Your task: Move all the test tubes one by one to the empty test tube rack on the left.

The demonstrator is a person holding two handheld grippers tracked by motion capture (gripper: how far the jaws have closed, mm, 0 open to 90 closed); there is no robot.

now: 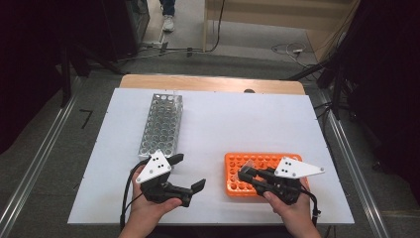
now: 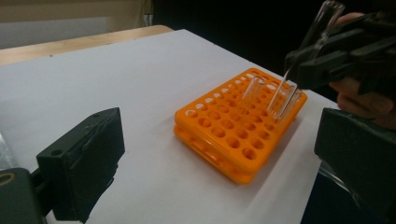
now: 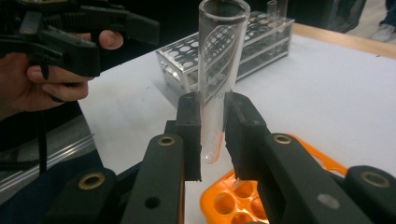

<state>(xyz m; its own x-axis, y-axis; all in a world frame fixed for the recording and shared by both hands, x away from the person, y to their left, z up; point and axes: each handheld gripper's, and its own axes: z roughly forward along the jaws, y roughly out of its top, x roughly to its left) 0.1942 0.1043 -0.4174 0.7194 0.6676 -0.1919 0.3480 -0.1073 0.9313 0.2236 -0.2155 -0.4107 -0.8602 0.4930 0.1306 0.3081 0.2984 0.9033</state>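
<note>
- The worktop [image 1: 257, 119] is a white sheet laid over a wooden top; a strip of bare wood shows along its far edge.
- Around it the room is dim, with a grey floor, cables trailing beyond the far edge and metal rails running along both sides.
- At the far end of the room someone's leg and pale shoe [image 1: 168, 22] stand on the floor.
- A metal rack [image 1: 161, 124] full of round holes lies lengthways toward the far left part of the worktop, well apart from the orange rack.
- An orange rack [image 1: 247, 171] sits close to the near edge, right of the middle.
- The right gripper [image 1: 246, 173] hangs over the left part of that orange rack, its jaws clenched on a clear glass tube [image 3: 217, 79].
- In the right gripper view the tube stands nearly upright between the jaws, open mouth up and rounded end just above the orange holes.
- In the left gripper view a second clear tube [image 2: 252, 91] stands in the orange rack, near its far corner.
- The left gripper [image 1: 185, 173] is near the front edge, just beside the near end of the metal rack; its jaws are spread wide, with nothing between them.
</note>
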